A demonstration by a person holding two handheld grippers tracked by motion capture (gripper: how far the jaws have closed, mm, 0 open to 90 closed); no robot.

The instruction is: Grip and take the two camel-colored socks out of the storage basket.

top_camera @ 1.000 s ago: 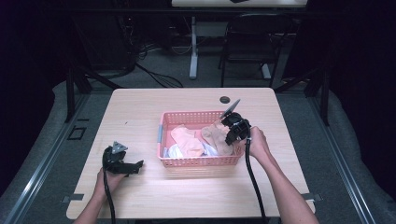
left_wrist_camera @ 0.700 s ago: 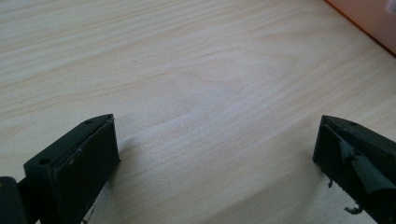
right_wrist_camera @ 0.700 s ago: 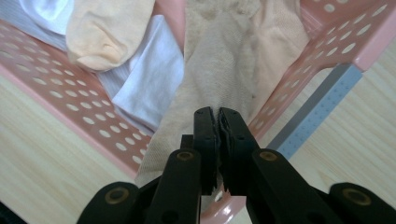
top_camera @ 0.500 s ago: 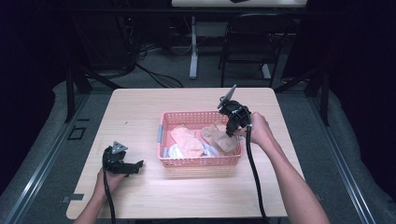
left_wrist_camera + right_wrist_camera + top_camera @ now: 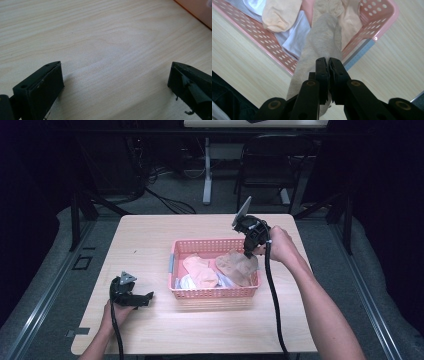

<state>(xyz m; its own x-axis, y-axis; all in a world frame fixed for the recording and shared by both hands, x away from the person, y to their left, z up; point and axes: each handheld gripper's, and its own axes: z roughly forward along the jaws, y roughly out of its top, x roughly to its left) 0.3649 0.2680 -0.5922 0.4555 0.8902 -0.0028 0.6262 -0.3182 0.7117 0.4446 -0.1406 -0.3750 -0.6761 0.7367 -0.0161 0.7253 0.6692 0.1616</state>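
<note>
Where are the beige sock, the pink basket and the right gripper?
beige sock (image 5: 322, 37): right gripper view, hanging middle.
pink basket (image 5: 212, 293): high view, near wall.
right gripper (image 5: 328, 62): right gripper view, between fingertips.

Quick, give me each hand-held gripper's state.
Left hand-held gripper: open, nothing between its jaws, low over the table.
Right hand-held gripper: shut on the beige sock.

A pale wooden bench (image 5: 150, 240) stands on grey carpet (image 5: 50, 285), lit from above while the room behind falls into darkness. Past it, a black chair (image 5: 265, 170) and a white table leg (image 5: 207, 175) stand beside tangled cables (image 5: 160, 195) on the floor.
</note>
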